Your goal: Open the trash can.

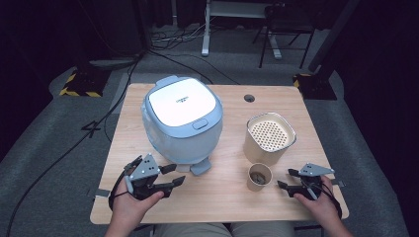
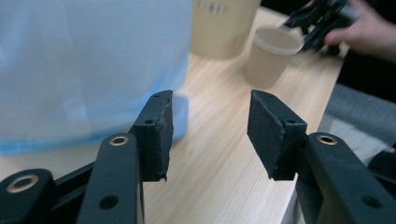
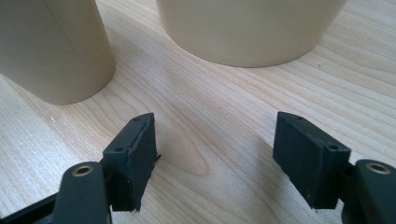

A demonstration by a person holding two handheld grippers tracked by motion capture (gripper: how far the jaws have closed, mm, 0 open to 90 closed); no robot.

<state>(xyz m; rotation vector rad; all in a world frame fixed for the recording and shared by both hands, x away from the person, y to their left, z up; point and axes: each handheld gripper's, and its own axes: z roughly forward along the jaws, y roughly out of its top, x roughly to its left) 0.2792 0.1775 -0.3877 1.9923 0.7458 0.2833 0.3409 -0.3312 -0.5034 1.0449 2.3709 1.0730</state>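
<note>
Rice cooker (image 1: 182, 118), smooth blue-white, rounded, sits desk (image 1: 222, 197) left-centre. We hold left gripper (image 1: 170, 178) and right gripper (image 1: 286, 178) released near front edge, bare wood between. Beige paper cup (image 1: 259, 177) beside perforated-lid canister (image 1: 269, 138).

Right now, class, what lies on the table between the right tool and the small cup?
Nothing: bare wood separates the right tool from the small cup, as the high view shows.
</note>
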